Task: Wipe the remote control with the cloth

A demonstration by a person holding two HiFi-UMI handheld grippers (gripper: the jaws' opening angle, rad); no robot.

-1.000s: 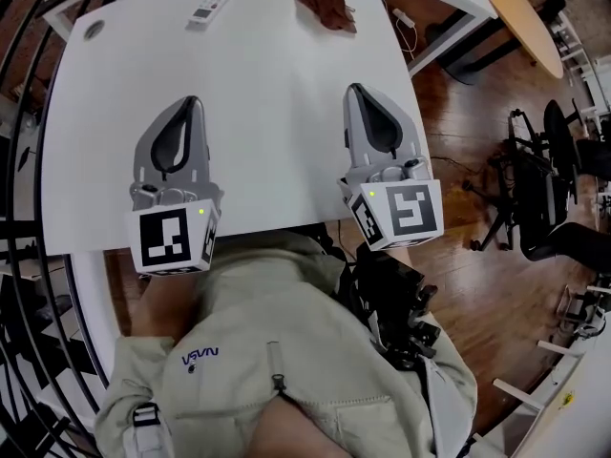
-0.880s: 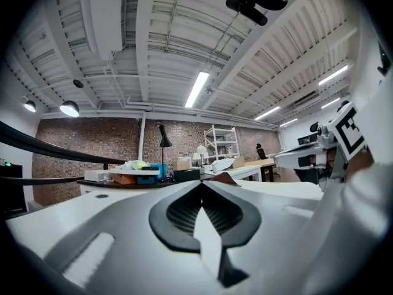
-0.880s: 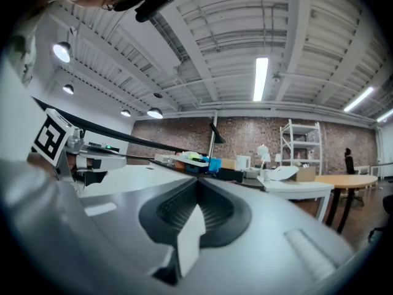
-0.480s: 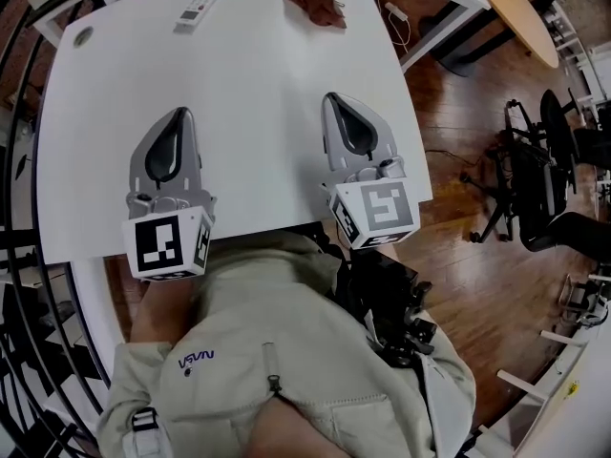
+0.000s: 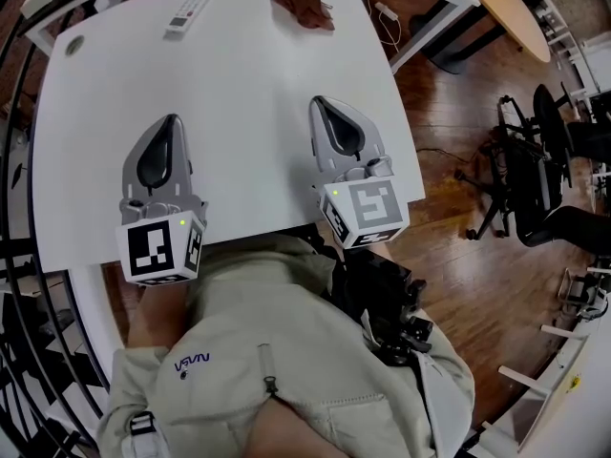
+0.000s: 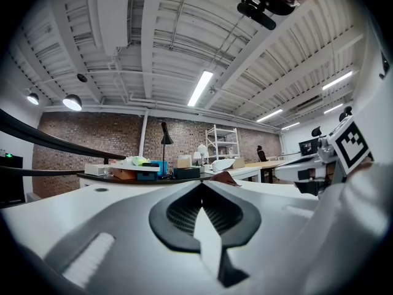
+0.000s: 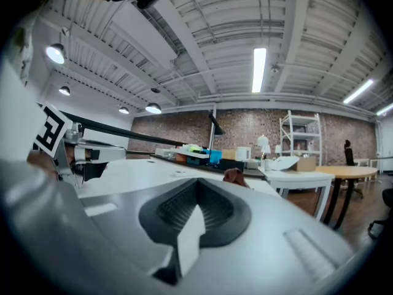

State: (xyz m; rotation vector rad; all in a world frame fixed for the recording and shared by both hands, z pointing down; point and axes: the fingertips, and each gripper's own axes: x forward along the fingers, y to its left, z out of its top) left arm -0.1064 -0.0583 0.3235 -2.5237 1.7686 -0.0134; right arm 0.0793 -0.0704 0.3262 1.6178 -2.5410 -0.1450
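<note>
Both pairs of jaws are closed on nothing. My left gripper sits over the table near its front edge. At the far edge, the remote lies left of middle and the crumpled cloth lies toward the right corner. My right gripper sits by the right edge.

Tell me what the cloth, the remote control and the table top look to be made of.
Cloth: soft fabric, matte reddish-brown; it lies crumpled in folds.
Remote control: probably hard plastic, light grey-white, a slim stiff bar; too small to tell more.
Table top: smooth, even white with little shine, likely laminate or painted board; which one is unclear.
</note>
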